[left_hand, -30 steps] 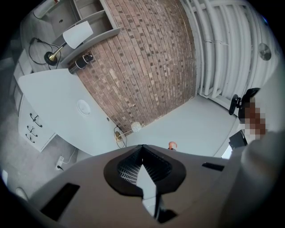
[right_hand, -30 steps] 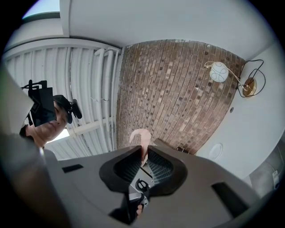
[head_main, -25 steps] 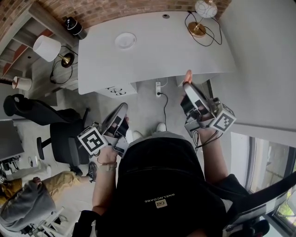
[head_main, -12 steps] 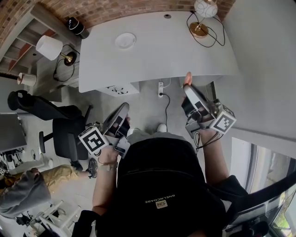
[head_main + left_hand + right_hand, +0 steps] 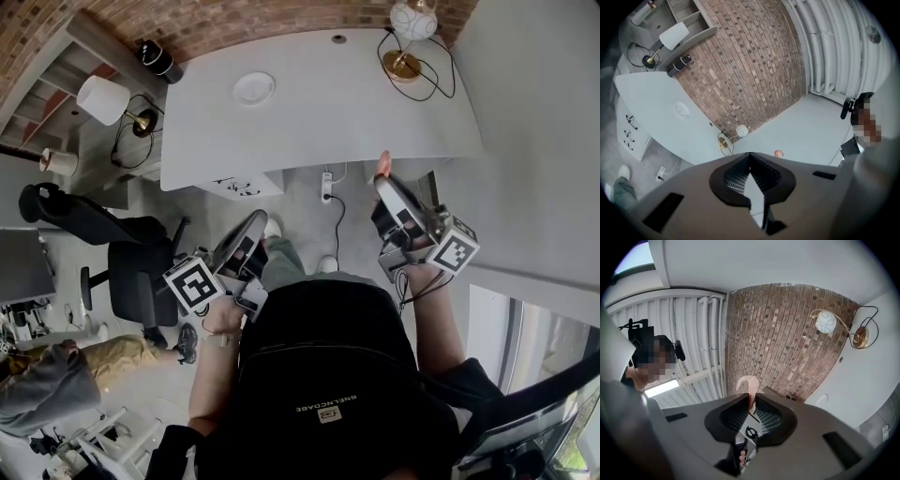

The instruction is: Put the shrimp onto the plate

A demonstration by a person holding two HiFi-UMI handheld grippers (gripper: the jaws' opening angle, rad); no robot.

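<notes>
A small white plate [image 5: 253, 88] lies on the white desk [image 5: 319, 112], toward its back left; it also shows as a plate [image 5: 821, 401] in the right gripper view and a plate [image 5: 681, 110] in the left one. My right gripper [image 5: 380, 176] hangs in front of the desk's near edge, shut on a pinkish shrimp [image 5: 382, 163] that pokes out past its tips. The same shrimp [image 5: 747, 386] sits between the right gripper's [image 5: 752, 399] jaws. My left gripper [image 5: 255, 217] is lower and to the left over the floor, shut with nothing in it [image 5: 750, 154].
A globe lamp [image 5: 412, 19] with a looped cord stands at the desk's back right. A drawer unit [image 5: 234, 183] sits under the desk. A white-shade lamp [image 5: 101, 98], black speaker [image 5: 157, 58] and office chair [image 5: 131, 281] are at left. A person [image 5: 56, 394] sits at lower left.
The person's foot has stepped forward toward the desk. Both grippers keep almost the same pose, the right one still shut on the shrimp.
</notes>
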